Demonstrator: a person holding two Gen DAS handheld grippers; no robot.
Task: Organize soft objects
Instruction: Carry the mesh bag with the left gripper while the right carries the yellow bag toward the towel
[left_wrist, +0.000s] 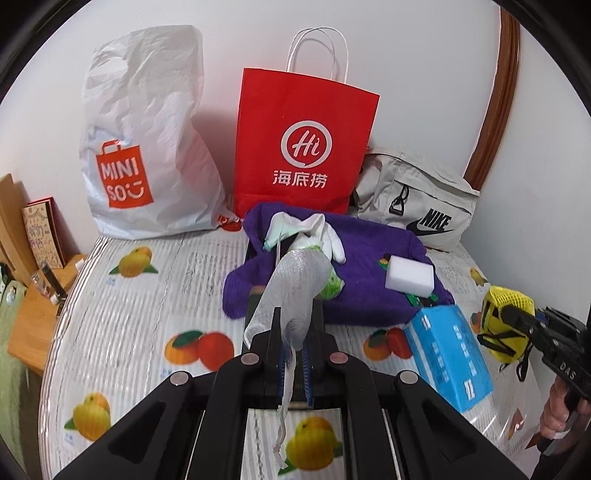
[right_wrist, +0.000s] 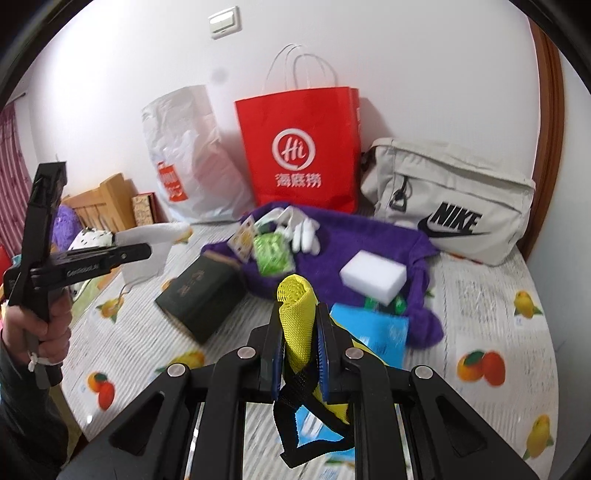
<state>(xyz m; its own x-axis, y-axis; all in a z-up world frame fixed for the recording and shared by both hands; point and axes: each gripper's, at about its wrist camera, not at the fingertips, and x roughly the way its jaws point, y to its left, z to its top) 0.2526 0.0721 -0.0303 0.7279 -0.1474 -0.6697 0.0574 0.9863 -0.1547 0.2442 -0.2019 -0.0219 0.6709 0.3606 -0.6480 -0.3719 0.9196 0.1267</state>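
Note:
My left gripper (left_wrist: 294, 314) is shut on a white mesh sleeve (left_wrist: 295, 280), which sticks up out of its fingers and trails down between them. My right gripper (right_wrist: 298, 310) is shut on a yellow mesh pouch (right_wrist: 297, 317) with black straps; the same yellow pouch (left_wrist: 508, 325) shows at the right of the left wrist view. Beyond both lies a purple knitted cloth (left_wrist: 369, 251) (right_wrist: 369, 236) on the table, with white gloves (left_wrist: 325, 232) (right_wrist: 304, 230), a green packet (right_wrist: 275, 254) and a white sponge block (left_wrist: 410, 275) (right_wrist: 373, 275) on it.
A red paper bag (left_wrist: 306, 147) (right_wrist: 301, 147), a white plastic shopping bag (left_wrist: 147, 140) (right_wrist: 192, 158) and a beige waist bag (left_wrist: 417, 206) (right_wrist: 450, 206) stand along the wall. A blue box (left_wrist: 448, 354) and a dark box (right_wrist: 203, 295) lie on the fruit-print tablecloth (left_wrist: 147, 314). Wooden furniture (left_wrist: 33, 302) is at the left.

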